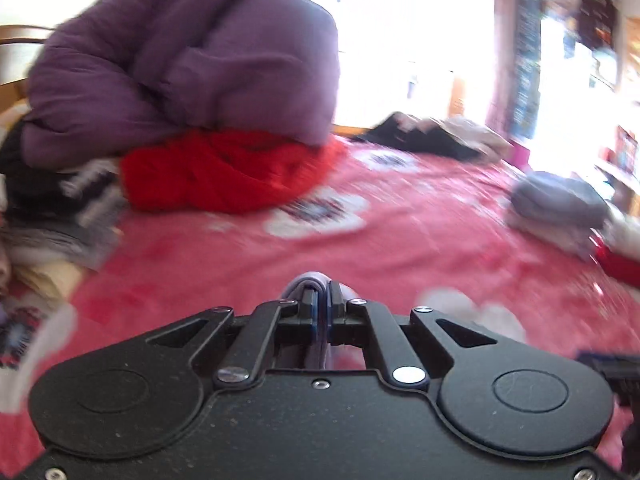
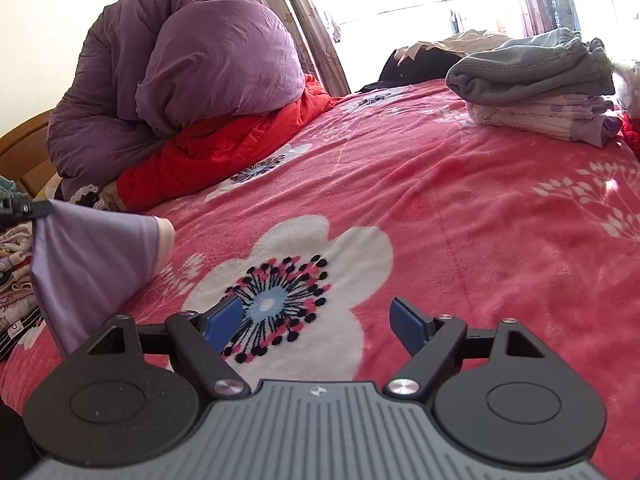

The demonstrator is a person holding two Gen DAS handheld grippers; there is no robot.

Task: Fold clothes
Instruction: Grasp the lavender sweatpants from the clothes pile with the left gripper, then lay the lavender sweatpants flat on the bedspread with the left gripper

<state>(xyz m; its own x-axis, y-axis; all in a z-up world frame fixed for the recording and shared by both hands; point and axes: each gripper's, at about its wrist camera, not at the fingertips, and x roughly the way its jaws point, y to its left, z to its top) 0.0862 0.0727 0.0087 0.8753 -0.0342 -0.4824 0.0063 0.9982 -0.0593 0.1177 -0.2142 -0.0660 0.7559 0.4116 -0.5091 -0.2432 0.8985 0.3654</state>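
My left gripper (image 1: 319,292) is shut on a lilac garment (image 1: 308,280); a fold of it sticks up between the pads. In the right wrist view the same lilac garment (image 2: 92,256) hangs from the left gripper (image 2: 24,208) at the far left, above the red floral bedspread (image 2: 440,200). My right gripper (image 2: 316,320) is open and empty, low over a white flower print on the bedspread. Its blue pads (image 2: 224,320) stand wide apart. The left wrist view is blurred by motion.
A purple duvet (image 2: 192,68) lies on red bedding (image 2: 224,144) at the back left. A stack of folded clothes (image 2: 536,84), grey on top, sits at the right. Loose clothes (image 2: 16,300) pile at the left edge. Dark garments (image 2: 420,60) lie by the window.
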